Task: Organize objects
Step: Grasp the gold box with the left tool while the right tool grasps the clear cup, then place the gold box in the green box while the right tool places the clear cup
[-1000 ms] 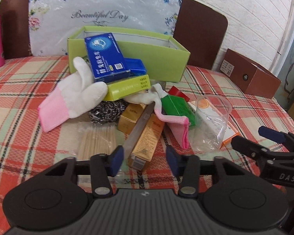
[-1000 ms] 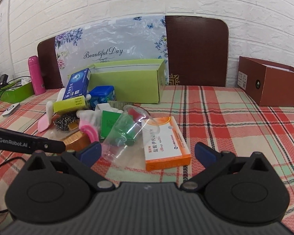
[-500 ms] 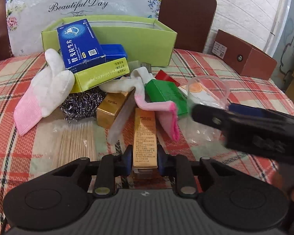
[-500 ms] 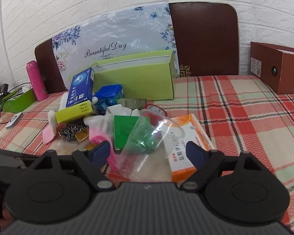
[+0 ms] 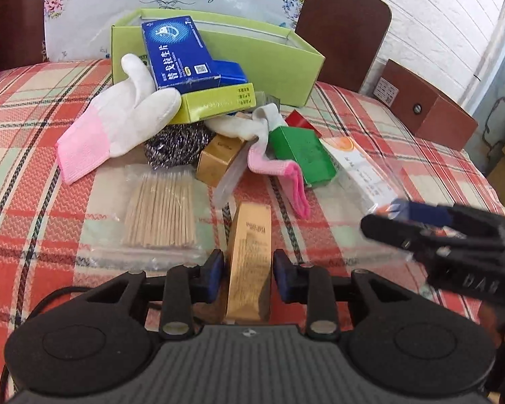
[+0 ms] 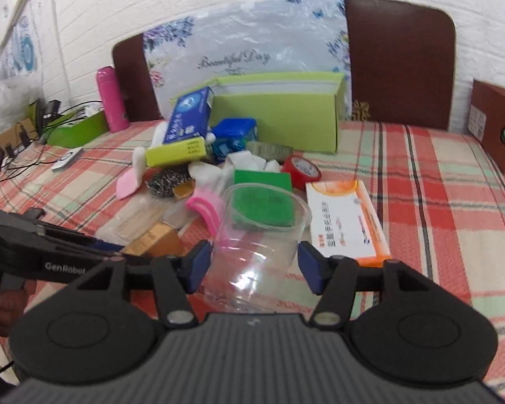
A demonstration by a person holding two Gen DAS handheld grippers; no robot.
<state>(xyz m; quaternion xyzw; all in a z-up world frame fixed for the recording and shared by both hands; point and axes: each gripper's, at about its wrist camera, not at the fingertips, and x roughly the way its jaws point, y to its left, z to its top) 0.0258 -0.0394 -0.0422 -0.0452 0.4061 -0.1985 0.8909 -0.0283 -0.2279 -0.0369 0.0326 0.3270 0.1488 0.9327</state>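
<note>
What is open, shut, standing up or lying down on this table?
The left gripper: fingers opening around the long gold box.
The right gripper: fingers closing, with the clear cup between them.
The long gold box: shut, lying flat.
The clear cup: empty.
The green box: open on top.
The pink bottle: standing, cap on.
The red tape roll: lying flat.

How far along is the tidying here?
Nothing shows as sorted: the pile lies in front of the green box. Left hand-held gripper is opening around a gold box; right hand-held gripper is closing around a clear cup. Everything remains.
</note>
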